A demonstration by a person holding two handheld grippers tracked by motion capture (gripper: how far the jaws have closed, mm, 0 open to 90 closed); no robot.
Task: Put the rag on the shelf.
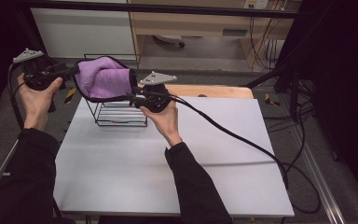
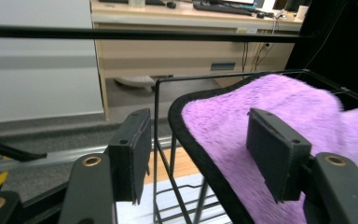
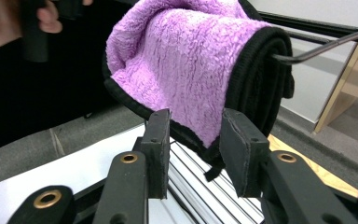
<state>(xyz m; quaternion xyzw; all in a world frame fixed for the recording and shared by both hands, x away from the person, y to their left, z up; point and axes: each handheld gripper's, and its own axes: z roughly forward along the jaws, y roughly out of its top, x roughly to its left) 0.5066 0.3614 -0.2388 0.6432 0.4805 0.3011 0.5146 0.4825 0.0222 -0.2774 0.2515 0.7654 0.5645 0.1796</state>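
The lower part of the wire basket (image 1: 121,114) is partly hidden in the high view by the purple towel (image 1: 105,79) draped over its top and by the right gripper (image 1: 134,97). The towel's far side and whatever lies beneath it inside the basket cannot be made out. In the left gripper view the basket is cut off at the bottom edge, and the towel (image 2: 279,112) runs out of frame at the right.

The basket is seen standing on the white table (image 1: 168,158) near its far left corner. The towel, purple with a black border, is laid folded over the basket's upper rim wires (image 2: 156,140), sagging at the middle.

The left gripper (image 2: 198,156) is held at the towel's left edge with its jaws spread; the black border (image 2: 191,135) lies between the pads, which are not pressed on it. The right gripper (image 3: 193,151) is held at the towel's hanging right end (image 3: 205,126); the border lies between the parted jaws, and contact cannot be confirmed.
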